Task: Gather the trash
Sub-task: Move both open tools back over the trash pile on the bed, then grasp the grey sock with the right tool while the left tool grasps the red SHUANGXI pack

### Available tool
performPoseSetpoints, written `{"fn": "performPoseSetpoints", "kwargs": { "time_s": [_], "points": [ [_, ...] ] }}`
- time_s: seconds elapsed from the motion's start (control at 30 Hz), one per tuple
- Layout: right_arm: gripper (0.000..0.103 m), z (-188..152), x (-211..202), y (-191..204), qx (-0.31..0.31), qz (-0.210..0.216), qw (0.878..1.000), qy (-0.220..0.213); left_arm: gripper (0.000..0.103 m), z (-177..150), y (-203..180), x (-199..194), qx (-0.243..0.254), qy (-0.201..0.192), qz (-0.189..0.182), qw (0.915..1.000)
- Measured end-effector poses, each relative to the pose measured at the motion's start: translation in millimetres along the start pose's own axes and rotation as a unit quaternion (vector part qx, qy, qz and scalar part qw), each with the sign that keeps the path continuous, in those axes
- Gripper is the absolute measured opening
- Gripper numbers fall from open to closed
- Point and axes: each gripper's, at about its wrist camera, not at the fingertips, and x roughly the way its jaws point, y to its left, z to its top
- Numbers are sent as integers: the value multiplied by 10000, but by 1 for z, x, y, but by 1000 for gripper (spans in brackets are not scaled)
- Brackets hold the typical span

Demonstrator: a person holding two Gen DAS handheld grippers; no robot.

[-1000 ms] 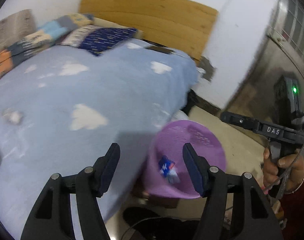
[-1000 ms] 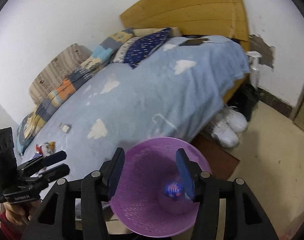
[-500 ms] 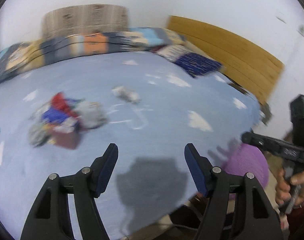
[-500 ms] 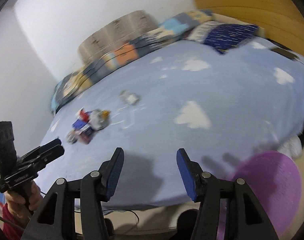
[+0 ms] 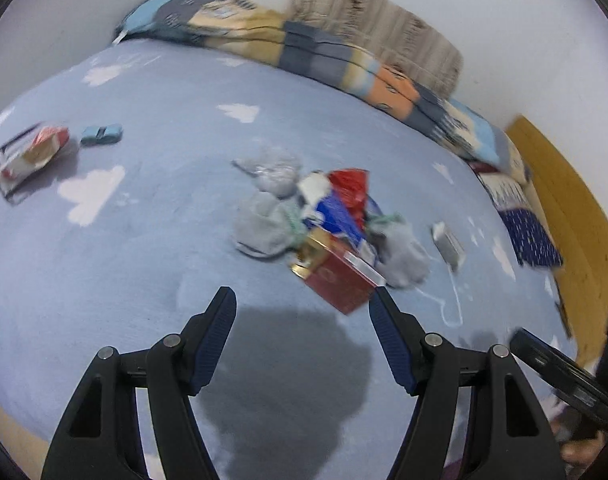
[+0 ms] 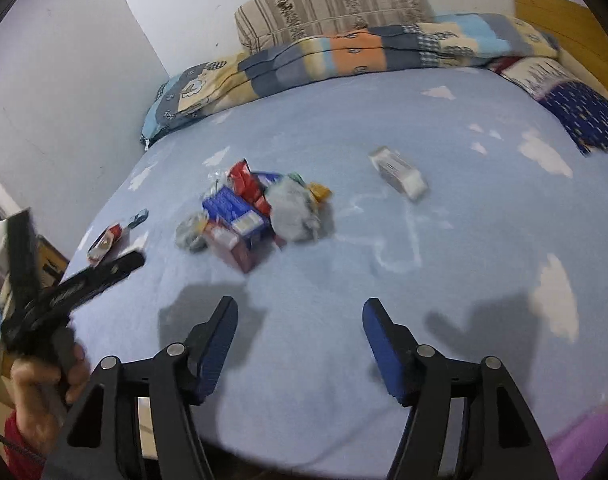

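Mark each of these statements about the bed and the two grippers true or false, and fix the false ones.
1. The left gripper has a piece of trash between its jaws. False: its jaws are open with nothing between them.
2. A pile of trash lies on the blue bedspread. True.
3. The red box sits at the near edge of that pile. True.
4. The right gripper is shut. False: its jaws are open and have just been opening, with nothing between them.
5. The small pale box is buried in the pile. False: it lies apart, to the pile's right.

Both wrist views look down across bed (image 5: 144, 240); share trash pile (image 6: 256, 212).
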Motion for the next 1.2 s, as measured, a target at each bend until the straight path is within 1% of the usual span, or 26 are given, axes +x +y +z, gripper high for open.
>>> {"fn": "performPoseSetpoints", "kwargs": {
  "time_s": [0.07, 0.1, 0.13, 0.2, 0.3, 0.43, 0.47, 0.5, 0.53, 0.57, 0.6, 0.63, 0.67, 0.77, 0.8, 0.87, 0.9, 0.97, 1.07, 1.13, 1.2],
  "points": [
    [70, 20, 30, 9, -163, -58, 9998, 96, 68, 4, 7, 4, -139, 13, 61, 9999],
    [70, 31, 49, 11, -171, -109, 9997, 109, 68, 4, 9, 5, -183, 24, 60, 9998],
    [70, 38, 60, 11, -133, -149, 9998, 89, 68, 6, 11, 8, -228, 42, 44, 9997],
    [70, 54, 92, 10, -49, -225, 9996, 168, 68, 7, 12, 10, -221, 90, 50, 9997],
    [70, 69, 129, 5, 137, -312, 9991, 233, 68, 7, 8, 15, -141, 166, 54, 9997],
    [70, 75, 168, -2, 299, -506, 9972, 463, 68, 6, 8, 22, -104, 289, 41, 9995],
    [69, 75, 173, -4, 324, -535, 9969, 475, 68, 6, 8, 23, -96, 298, 49, 9995],
    [63, 74, 177, -6, 407, -422, 9972, 472, 68, 7, 9, 23, -100, 298, 68, 9995],
    [35, 72, 179, -5, 466, -254, 9975, 461, 68, 7, 10, 23, -116, 292, 80, 9995],
    [24, 69, 180, -4, 498, -92, 9974, 516, 68, 8, 11, 23, -146, 286, 80, 9995],
    [24, 65, 178, 0, 477, -83, 9972, 567, 68, 8, 12, 23, -176, 284, 82, 9994],
    [18, 60, 175, 5, 447, -30, 9973, 582, 68, 9, 14, 24, -230, 293, 94, 9993],
    [16, 56, 172, 10, 449, 105, 9971, 606, 68, 8, 15, 25, -271, 306, 92, 9991],
    [13, 39, 165, 27, 523, 595, 9930, 876, 68, 6, 18, 30, -400, 386, 62, 9984],
    [13, 30, 161, 33, 621, 904, 9886, 1027, 68, 6, 19, 31, -431, 404, 63, 9982],
    [12, 19, 154, 45, 597, 1260, 9826, 1228, 68, 5, 21, 33, -475, 420, 66, 9980],
    [12, 14, 146, 50, 567, 1392, 9806, 1254, 68, 6, 22, 33, -484, 420, 91, 9979],
    [12, 10, 131, 52, 587, 1468, 9802, 1190, 68, 6, 26, 34, -505, 415, 135, 9978],
    [12, 9, 96, 48, 491, 1269, 9871, 842, 68, 6, 31, 38, -590, 462, 179, 9970],
    [12, 6, 78, 39, 600, 1162, 9892, 663, 68, 5, 34, 43, -609, 553, 204, 9964],
    [12, 1, 63, 28, 820, 1134, 9887, 531, 68, 2, 35, 49, -598, 620, 274, 9959]
  ]
}}
